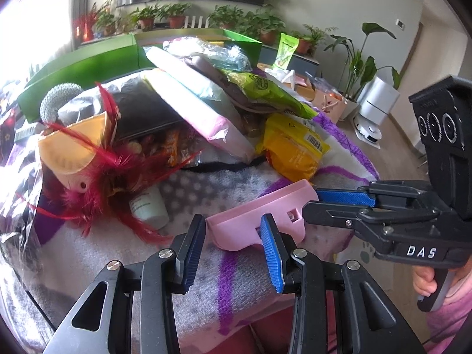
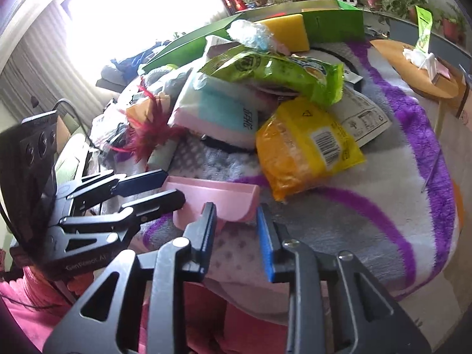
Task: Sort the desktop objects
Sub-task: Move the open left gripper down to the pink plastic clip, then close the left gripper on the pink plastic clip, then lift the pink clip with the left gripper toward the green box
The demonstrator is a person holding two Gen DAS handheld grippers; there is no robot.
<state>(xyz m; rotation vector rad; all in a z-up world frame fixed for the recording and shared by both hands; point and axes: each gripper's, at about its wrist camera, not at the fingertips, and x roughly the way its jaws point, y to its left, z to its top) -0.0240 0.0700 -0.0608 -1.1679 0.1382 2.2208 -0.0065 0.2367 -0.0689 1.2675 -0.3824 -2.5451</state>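
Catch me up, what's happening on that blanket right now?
A person with a tool in each hand is sorting a heap of clutter on a purple-striped blanket. Both tools meet at a pink plastic tray: the right tool appears to straddle one end, and the left tool is open at its near edge. Neither is clearly clamped. The yellow snack bag and green bag lie untouched.

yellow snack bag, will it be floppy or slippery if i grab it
The yellow snack bag looks like glossy crinkled film, so probably slippery and floppy. It seems puffed and light, likely sagging if pinched at a corner. Contents may crush under a hard squeeze.
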